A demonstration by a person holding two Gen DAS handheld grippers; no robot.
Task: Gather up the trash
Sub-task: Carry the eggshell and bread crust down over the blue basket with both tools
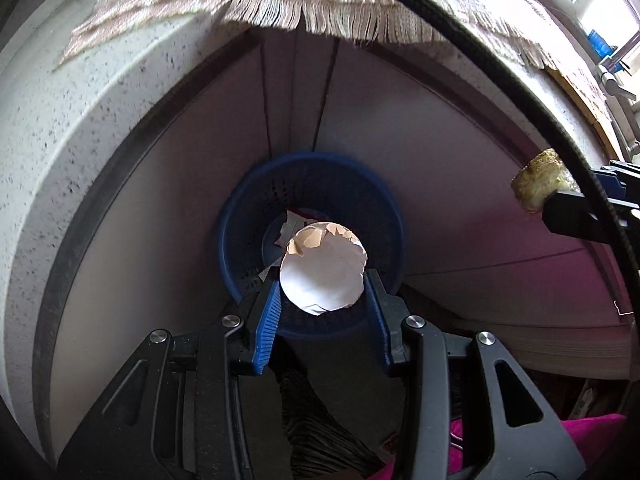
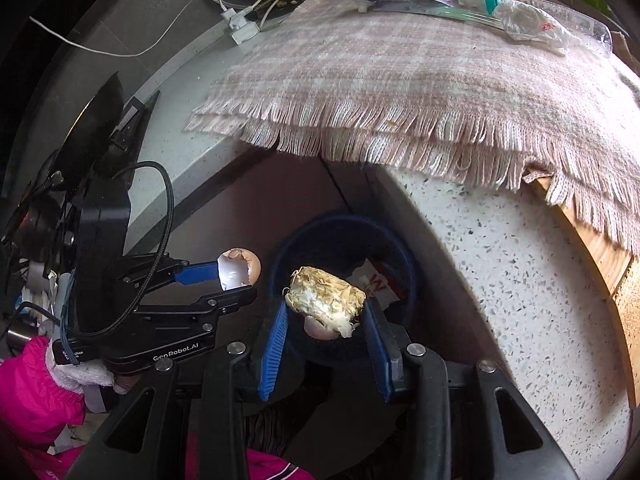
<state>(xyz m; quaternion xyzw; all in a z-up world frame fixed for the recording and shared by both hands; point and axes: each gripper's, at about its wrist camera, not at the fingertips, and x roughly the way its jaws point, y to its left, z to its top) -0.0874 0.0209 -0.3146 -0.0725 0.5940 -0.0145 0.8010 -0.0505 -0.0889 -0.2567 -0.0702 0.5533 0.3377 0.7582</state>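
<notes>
I hold two pieces of trash above a round dark-blue perforated plastic bin (image 1: 256, 216) that stands on the floor against pale cabinet doors, under the edge of a speckled white stone counter (image 2: 500, 264); my left gripper (image 1: 323, 280) has its jaws closed on a broken white-and-tan eggshell half (image 1: 323, 270), hollow side up, directly over the bin's mouth; my right gripper (image 2: 325, 312) has its jaws closed on a yellowish fibrous chunk of vegetable scrap (image 2: 326, 294), with a pale papery peel hanging beneath it, over the near rim of the same bin; the bin already holds a torn scrap of white-and-red paper (image 1: 294, 222), so some collecting looks done; both held pieces are not yet dropped; on the counter, a pink-and-white checked fringed cloth (image 2: 400, 76) carries crumpled clear plastic bags (image 2: 528, 20) and a flat plastic wrapper at its far edge, which I judge may be trash left to gather; a bright pink sleeve (image 2: 32, 396) shows behind my left gripper.
</notes>
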